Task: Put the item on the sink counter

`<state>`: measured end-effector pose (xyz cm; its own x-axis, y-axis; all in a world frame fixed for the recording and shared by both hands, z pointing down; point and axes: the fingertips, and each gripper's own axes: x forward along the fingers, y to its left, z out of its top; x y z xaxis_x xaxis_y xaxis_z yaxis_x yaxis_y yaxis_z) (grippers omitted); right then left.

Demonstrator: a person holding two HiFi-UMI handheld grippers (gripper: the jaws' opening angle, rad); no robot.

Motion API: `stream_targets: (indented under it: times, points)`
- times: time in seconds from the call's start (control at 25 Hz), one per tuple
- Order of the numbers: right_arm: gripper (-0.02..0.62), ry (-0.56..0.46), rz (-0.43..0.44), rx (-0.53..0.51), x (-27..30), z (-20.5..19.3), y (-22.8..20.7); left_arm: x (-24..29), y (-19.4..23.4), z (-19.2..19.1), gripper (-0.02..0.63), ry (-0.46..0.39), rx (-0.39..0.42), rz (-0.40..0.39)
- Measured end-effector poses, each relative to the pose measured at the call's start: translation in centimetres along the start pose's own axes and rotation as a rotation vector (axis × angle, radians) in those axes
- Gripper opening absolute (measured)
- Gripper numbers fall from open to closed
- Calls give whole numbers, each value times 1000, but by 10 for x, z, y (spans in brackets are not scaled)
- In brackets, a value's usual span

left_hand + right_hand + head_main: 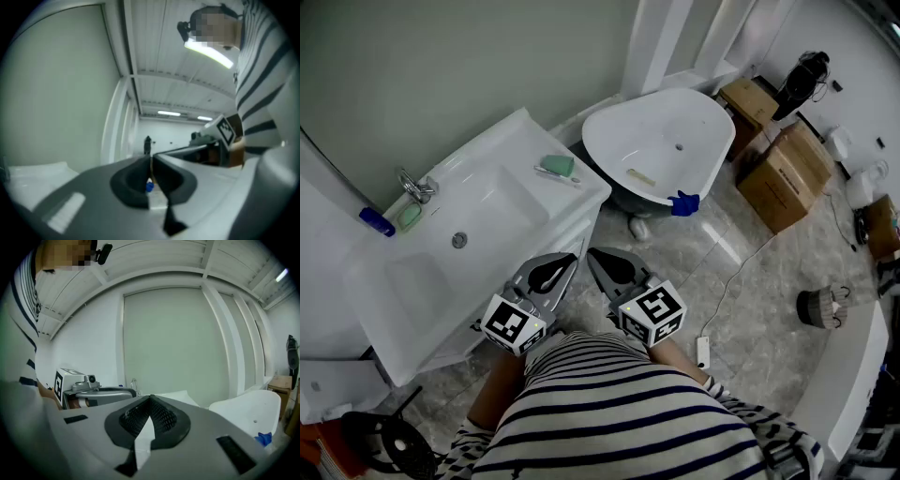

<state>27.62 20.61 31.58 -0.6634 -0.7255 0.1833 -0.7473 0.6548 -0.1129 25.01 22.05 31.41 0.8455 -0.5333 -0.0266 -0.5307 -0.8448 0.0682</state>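
A small blue item [683,202] lies on the near rim of the white bathtub [703,122]; it also shows in the right gripper view [263,438] and as a blue spot [149,186] behind the left jaws. The white sink counter [567,202] stands at the left, with a basin [473,225] and a faucet [414,187]. My left gripper [571,259] and right gripper [592,254] are side by side close to my striped shirt, near the counter's front corner. Both are shut with nothing in them, and their tips [151,158] [150,397] meet.
On the counter lie a green thing [557,165], a green soap [409,217] and a blue bottle [376,221]. Cardboard boxes [783,173] stand right of the tub. A white cable with a plug [702,351] crosses the marble floor, and a small basket [821,307] sits at the right.
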Motion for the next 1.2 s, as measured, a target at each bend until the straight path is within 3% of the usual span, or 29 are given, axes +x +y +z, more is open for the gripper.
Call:
stream_targets:
  times: [0.64,0.88,1.2]
  points:
    - [6,-6,-7,7,7,-6,-6,6,5,-5,15,18,-2,-28]
    - [6,-60,41,34,17,3,2,-2,15,-6,15,17,-10,-2]
    - [8,-20,97,-100,36,-3,26,-21,29,-18,15,31,-25,36]
